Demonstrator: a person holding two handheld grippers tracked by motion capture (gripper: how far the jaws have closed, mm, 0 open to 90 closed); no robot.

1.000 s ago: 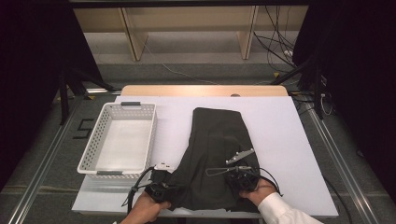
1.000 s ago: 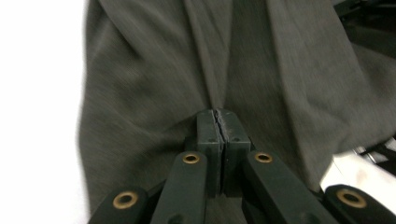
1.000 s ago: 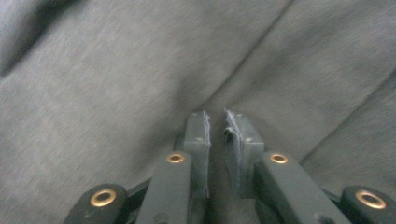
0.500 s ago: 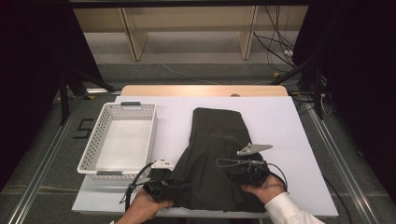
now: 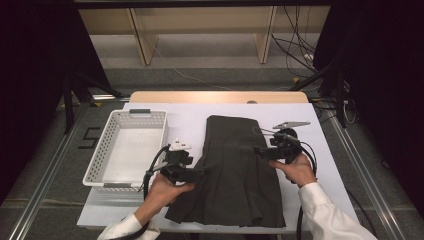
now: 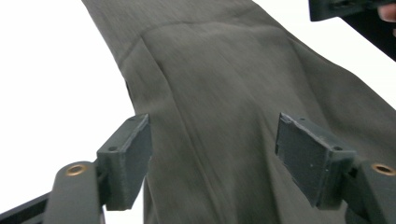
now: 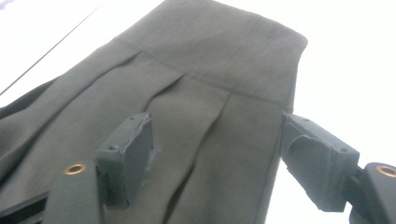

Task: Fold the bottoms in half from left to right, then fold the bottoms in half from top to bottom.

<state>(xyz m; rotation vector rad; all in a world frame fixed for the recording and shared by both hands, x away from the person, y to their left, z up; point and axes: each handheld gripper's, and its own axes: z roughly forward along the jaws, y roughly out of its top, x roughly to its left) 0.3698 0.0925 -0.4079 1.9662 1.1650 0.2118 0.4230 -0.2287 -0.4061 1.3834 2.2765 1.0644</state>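
Dark grey pleated skirt [image 5: 232, 170] lies flat, long axis running near to far, waistband far. Left gripper [image 5: 197, 174] and right gripper [image 5: 258, 150] flank it, jaws just opened wide, nothing clamped; the right sits nearer the waistband.

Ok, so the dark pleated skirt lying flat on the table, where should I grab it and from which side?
Probably at the waistband end of the skirt, the far, narrow end with its firm, flat band; pinch its two corners, one from each side edge. The pleated hem near the person is wide and loose and would likely sag. Both the left gripper and the right gripper stand open over the cloth.
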